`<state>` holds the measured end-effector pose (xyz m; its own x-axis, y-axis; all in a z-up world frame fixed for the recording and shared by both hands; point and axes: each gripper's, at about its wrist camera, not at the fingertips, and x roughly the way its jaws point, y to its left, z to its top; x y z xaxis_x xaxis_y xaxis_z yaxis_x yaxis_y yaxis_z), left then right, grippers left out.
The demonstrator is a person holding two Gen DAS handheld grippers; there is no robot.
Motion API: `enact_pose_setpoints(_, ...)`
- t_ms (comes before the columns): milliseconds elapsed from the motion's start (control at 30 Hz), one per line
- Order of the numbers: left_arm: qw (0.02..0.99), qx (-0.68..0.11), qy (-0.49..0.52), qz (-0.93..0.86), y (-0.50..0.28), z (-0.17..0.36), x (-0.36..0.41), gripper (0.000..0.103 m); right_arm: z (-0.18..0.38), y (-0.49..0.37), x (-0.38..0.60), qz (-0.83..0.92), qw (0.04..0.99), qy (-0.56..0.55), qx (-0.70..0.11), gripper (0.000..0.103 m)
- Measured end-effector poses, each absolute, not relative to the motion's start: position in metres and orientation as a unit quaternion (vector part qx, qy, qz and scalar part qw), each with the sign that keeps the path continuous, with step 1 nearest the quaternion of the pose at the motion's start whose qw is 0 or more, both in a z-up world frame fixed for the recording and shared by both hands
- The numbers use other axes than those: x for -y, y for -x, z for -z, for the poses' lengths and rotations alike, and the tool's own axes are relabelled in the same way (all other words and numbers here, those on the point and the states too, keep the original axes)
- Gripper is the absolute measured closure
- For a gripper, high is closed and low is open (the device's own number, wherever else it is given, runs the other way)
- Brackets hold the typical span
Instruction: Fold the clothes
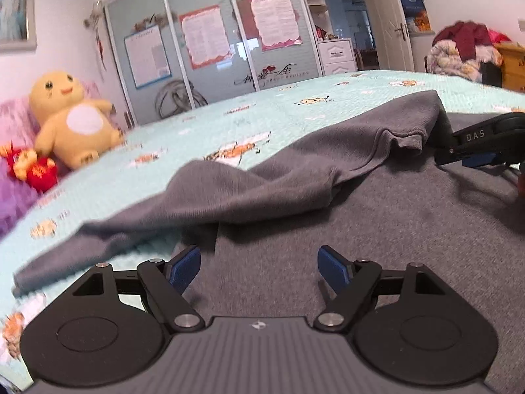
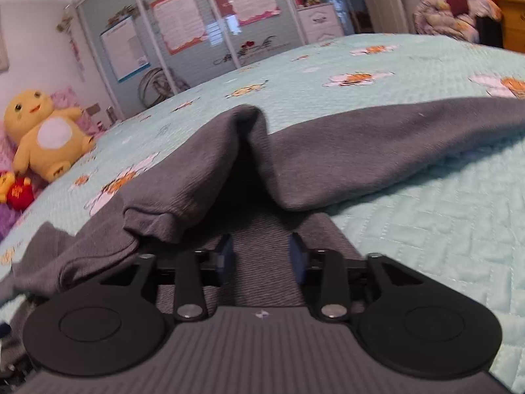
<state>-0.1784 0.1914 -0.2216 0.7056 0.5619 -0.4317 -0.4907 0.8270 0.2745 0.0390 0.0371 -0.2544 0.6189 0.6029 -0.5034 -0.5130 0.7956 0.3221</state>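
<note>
A bed (image 1: 295,105) with a pale green quilted cover printed with bees and flowers fills the middle of both views, running from the lower edges back to a wardrobe (image 1: 210,46) with sliding glass doors and pinned sheets across the upper centre. Spread over the bed is the grey garment (image 1: 377,216), a soft knit: in the left wrist view its flat body fills the lower right, while a folded-over layer lies in a rumpled ridge from the lower left up to the centre right; in the right wrist view (image 2: 203,170) it rises in a peaked fold at mid-frame with a dark hollow under it, a sleeve stretching off to the right edge. A heap of clothes and bedding (image 1: 466,49) sits at the upper right. A yellow plush toy (image 1: 72,121) leans at the left edge, with a small red toy (image 1: 39,170) just below it. The left gripper (image 1: 259,266) at the bottom centre stands wide open over the flat grey cloth, nothing between its blue pads (image 1: 185,269). The right gripper (image 2: 261,257) is partly open, its pads apart over the cloth, not clamping it; it also shows at the right edge of the left wrist view (image 1: 472,154), just beside the raised fold.
</note>
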Motion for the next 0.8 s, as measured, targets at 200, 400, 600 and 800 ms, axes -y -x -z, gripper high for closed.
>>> enact_pose_setpoints(200,0.896,-0.29,-0.184,-0.282,0.138,0.222,-0.193,0.021,0.257,-0.046,-0.028,-0.333,0.886,-0.106,-0.306,0.045)
enact_pose_setpoints(400,0.875,-0.311,-0.241,-0.281,0.114,0.227,-0.206,0.021,0.259,-0.049,-0.015,-0.35,0.868,-0.165,-0.311,0.045)
enact_pose_setpoints(600,0.875,-0.325,-0.261,-0.247,0.095,0.23,-0.215,0.068,0.261,-0.051,-0.011,-0.363,0.857,-0.191,-0.311,0.041)
enact_pose_setpoints(800,0.89,-0.289,-0.204,-0.288,0.084,0.202,-0.239,0.096,0.262,-0.053,-0.008,-0.372,0.851,-0.204,-0.311,0.038)
